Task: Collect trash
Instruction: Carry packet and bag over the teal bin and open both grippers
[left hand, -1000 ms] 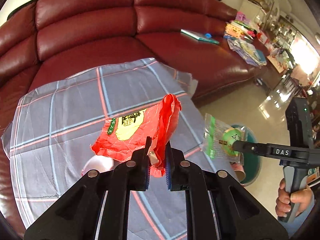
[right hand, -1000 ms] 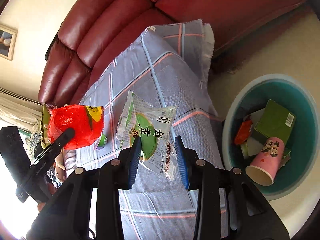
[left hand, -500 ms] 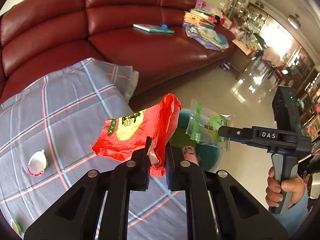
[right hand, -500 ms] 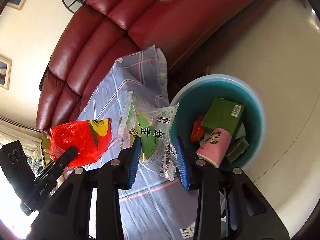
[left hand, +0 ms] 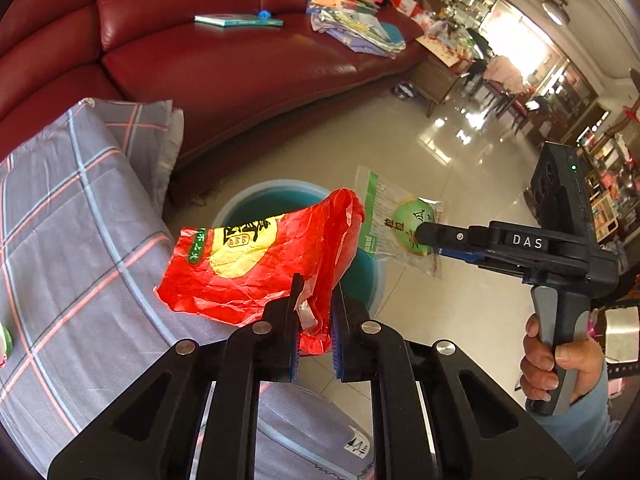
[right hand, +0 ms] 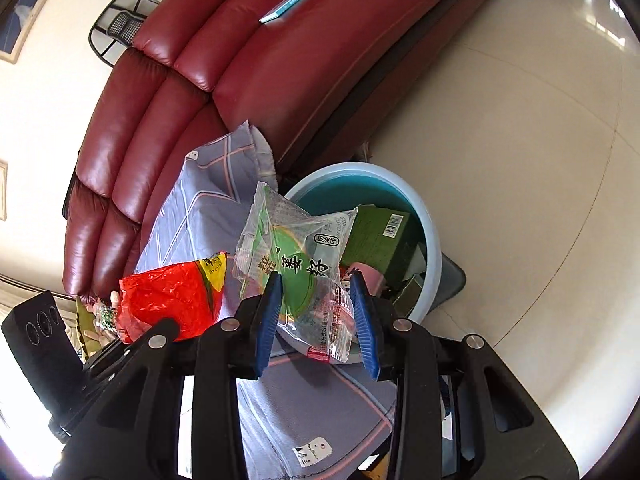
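here your left gripper (left hand: 314, 316) was nearly closed, its jaws pinching the lower corner of a crumpled red wrapper (left hand: 256, 264) with a yellow patch and green label; the rest of the wrapper stood up and fanned out to the left above the fingers. your right gripper (right hand: 318, 312) stood a little wider, its blue pads clamped on a clear snack packet (right hand: 296, 256) printed with a green disc, the packet sticking up between the fingers and its sealed end hanging below them. in the left wrist view that same packet (left hand: 396, 220) hung from the tip of the right tool, held by your hand (left hand: 556, 364) at the right edge. both pieces of trash hung over or just beside a blue bin (right hand: 432, 248) on the tiled floor (right hand: 520, 160). inside the bin lay a green box (right hand: 380, 240) and something pink, partly hidden. the bin stood against a grey plaid cloth (left hand: 72, 216) covering a seat, with a dark red leather sofa (left hand: 240, 68) behind.
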Motion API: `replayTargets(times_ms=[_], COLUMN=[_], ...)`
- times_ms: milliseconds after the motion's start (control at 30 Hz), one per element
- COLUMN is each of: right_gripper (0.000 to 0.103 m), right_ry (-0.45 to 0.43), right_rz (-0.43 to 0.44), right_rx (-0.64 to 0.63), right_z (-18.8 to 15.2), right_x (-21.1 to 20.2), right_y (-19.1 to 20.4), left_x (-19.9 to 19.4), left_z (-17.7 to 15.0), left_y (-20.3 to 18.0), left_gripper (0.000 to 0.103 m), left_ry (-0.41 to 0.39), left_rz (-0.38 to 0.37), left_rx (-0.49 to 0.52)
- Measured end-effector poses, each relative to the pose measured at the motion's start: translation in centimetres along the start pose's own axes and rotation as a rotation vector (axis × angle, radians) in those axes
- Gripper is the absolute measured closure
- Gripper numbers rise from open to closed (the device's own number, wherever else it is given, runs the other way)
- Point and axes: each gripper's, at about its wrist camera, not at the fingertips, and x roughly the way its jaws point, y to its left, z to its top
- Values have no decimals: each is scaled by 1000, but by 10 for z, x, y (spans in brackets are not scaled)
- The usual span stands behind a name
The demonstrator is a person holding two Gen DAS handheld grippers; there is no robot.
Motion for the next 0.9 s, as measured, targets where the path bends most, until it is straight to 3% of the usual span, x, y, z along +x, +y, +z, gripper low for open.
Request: replayTargets(times_ms=[200, 433, 633, 667, 733, 767, 800, 833, 900], right_gripper=[69, 69, 69, 69, 69, 69, 69, 69, 69], right_ry=[6, -14, 2, 6, 14, 18, 21, 24, 33], right_rz=[-15, -45, -54, -53, -50, -48, -46, -45, -43], right_rx=[23, 46, 44, 42, 37, 34, 31, 26, 17], right_z=[10, 22, 27, 29, 30, 30, 30, 31, 30], right_x=[4, 2, 11, 13, 18, 20, 23, 25, 29], right_y=[-14, -25, -26, -24, -21, -19, -17, -15, -10], left_x=[41, 63, 86, 90, 96, 96, 95, 93, 88], left_z=[10, 27, 25, 25, 22, 21, 19, 20, 19], left_y=[-3, -15, -3, 0, 8, 10, 12, 13, 16], left_gripper=[90, 90, 88, 82, 43, 33, 17, 8, 5], left_ry=[65, 83, 126, 138, 159, 161, 156, 145, 130], left_rz=[-49, -130, -75, -56, -33, -18, 1, 17, 28], left_rx=[-17, 4, -18, -29, -46, -48, -48, -48, -50])
